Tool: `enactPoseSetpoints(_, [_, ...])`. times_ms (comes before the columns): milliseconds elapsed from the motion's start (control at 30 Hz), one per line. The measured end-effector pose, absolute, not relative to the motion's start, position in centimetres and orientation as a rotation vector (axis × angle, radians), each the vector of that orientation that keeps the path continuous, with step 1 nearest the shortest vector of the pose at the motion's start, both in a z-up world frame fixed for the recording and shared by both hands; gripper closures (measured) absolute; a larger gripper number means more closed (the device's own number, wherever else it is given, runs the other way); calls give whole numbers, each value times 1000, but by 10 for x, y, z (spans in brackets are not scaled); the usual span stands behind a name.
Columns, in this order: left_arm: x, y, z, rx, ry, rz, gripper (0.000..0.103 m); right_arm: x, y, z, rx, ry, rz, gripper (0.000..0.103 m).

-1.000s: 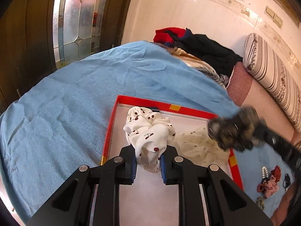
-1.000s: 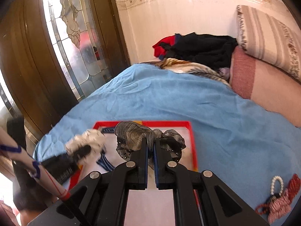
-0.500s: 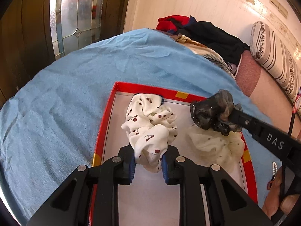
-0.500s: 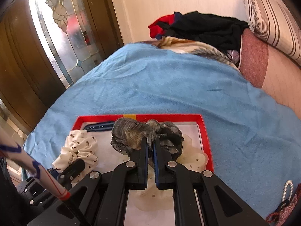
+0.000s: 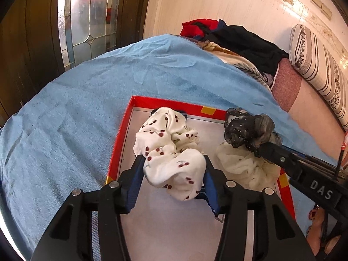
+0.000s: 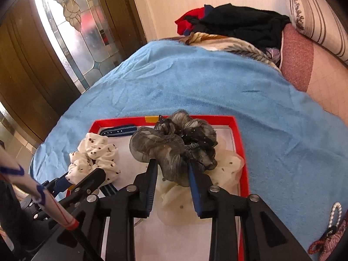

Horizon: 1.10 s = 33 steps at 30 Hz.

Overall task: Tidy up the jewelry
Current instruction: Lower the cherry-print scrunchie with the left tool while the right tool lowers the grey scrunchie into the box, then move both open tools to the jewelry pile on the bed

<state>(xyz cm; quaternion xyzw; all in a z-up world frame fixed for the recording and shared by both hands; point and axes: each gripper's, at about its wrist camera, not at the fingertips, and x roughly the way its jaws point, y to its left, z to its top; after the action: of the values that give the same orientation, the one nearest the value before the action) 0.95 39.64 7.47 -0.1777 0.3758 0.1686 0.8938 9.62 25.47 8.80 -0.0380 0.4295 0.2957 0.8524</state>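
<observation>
A red-rimmed tray (image 5: 121, 134) (image 6: 241, 148) lies on the blue blanket. My left gripper (image 5: 174, 169) is open, its jaws spread wide on either side of a white cherry-print scrunchie (image 5: 169, 150) that lies in the tray's left part, also seen in the right wrist view (image 6: 95, 158). My right gripper (image 6: 174, 167) is open too, with a grey-black sheer scrunchie (image 6: 174, 145) (image 5: 248, 130) loosely between its jaws, over a cream dotted scrunchie (image 6: 226, 167) (image 5: 241, 167). A navy striped band (image 6: 119, 130) lies at the tray's far edge.
The blue blanket (image 5: 76, 113) surrounds the tray. Loose jewelry, a pearl loop (image 6: 335, 215) and red beaded pieces (image 6: 326, 243), lies right of the tray. Piled clothes (image 5: 239, 37) and a striped bolster (image 5: 319, 65) are at the back; a wooden door with stained glass (image 5: 87, 19) stands left.
Both grippers have opened from shut. The cherry-print scrunchie and the grey-black scrunchie now sit loose between spread jaws, lower over the tray.
</observation>
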Motion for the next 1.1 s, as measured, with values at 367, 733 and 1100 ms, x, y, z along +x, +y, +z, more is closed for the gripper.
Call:
enactPoseSetpoints(367, [-3,392,101,-369,697,346,51,66,216,123,-40,831,637,68])
enactPoseSetpoints(733, [-6,328,127,-255,623,228,51,16,88,129,53,815,578,68])
enactPoseSetpoints(1100, [-3,221,124,-185,651,9,50,-10,-80,106,202,817,366,67])
